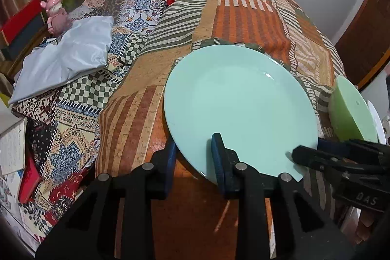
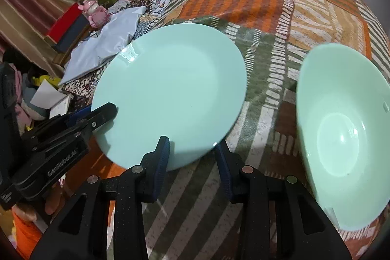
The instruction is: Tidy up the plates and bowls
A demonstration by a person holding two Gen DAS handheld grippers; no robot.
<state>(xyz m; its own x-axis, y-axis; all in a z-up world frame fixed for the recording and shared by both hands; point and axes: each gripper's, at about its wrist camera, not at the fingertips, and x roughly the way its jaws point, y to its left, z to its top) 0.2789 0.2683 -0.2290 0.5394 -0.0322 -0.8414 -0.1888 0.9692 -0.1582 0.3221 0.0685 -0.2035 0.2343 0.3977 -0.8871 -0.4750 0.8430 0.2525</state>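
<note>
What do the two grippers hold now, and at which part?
Both appear to pinch the mint plate at its near rim: left gripper and right gripper side by side.

surface: patchwork-covered table [image 2: 280,23] | on it: mint plate [image 2: 170,94]; green bowl [image 2: 346,138]

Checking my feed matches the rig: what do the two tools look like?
Both are alike. The left tool and right tool have matte black angular plastic linkages with round silver pivot pins, and dark blue ribbed pads on the fingers. Embossed lettering marks each body's side; only partly legible. No cables or sleeves show.
</note>
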